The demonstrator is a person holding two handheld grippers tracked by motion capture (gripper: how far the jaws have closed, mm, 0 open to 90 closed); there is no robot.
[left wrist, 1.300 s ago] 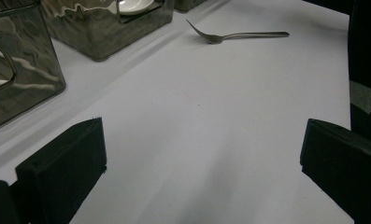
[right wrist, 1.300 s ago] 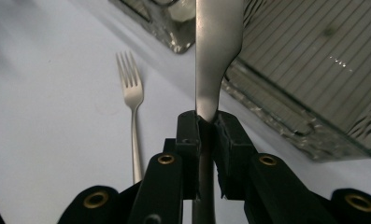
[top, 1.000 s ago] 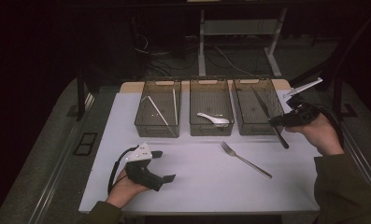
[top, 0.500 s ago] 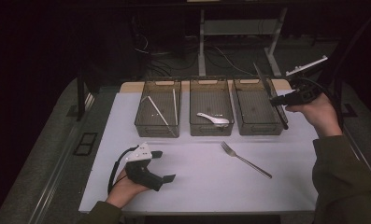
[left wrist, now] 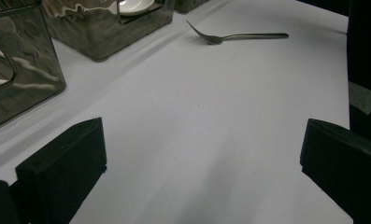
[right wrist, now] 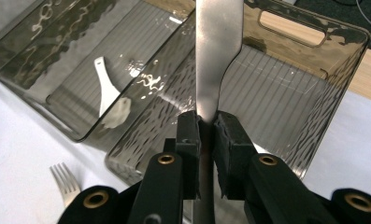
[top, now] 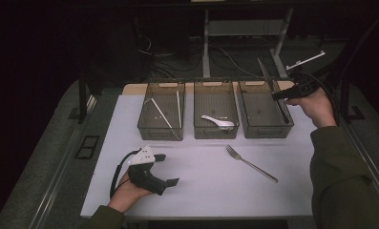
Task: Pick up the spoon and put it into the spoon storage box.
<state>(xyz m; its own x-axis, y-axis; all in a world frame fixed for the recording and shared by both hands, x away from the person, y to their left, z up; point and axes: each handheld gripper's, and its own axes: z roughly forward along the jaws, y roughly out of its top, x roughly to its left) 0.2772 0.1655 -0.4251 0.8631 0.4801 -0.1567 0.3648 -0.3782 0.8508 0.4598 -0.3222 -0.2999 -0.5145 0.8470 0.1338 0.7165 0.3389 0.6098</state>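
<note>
1. Dark room all round, and in front of us a white tabletop point(top: 201, 191) that carries three smoky clear bins in a row along its far side.
2. Nearest to us, our left tool point(top: 165, 169) rests on the tabletop near the front edge, its jaws spread wide with nothing between them; the left gripper view shows bare white surface in the gap.
3. A little farther out, a fork point(top: 250, 163) lies flat on the tabletop, apart from the bins and not yet sorted; we judge it is what remains.
4. Beyond it, the left bin point(top: 161, 131) holds chopsticks point(top: 162, 115) and the middle bin point(top: 215, 131) holds a white spoon point(top: 217, 121), so those parts look done.
5. Farthest, our right tool point(top: 278, 95) is pressed together on a table knife point(top: 268, 78), pinching it where handle meets blade.
6. We hold the knife in the air over the right bin point(top: 266, 131), which looks empty beneath it.
7. Its long axis runs steeply, blade tip up and away from us, handle down towards the bin; in the right gripper view the blade rises straight up from the jaws.
8. We judge the knife's drop is about to come, then the fork.
</note>
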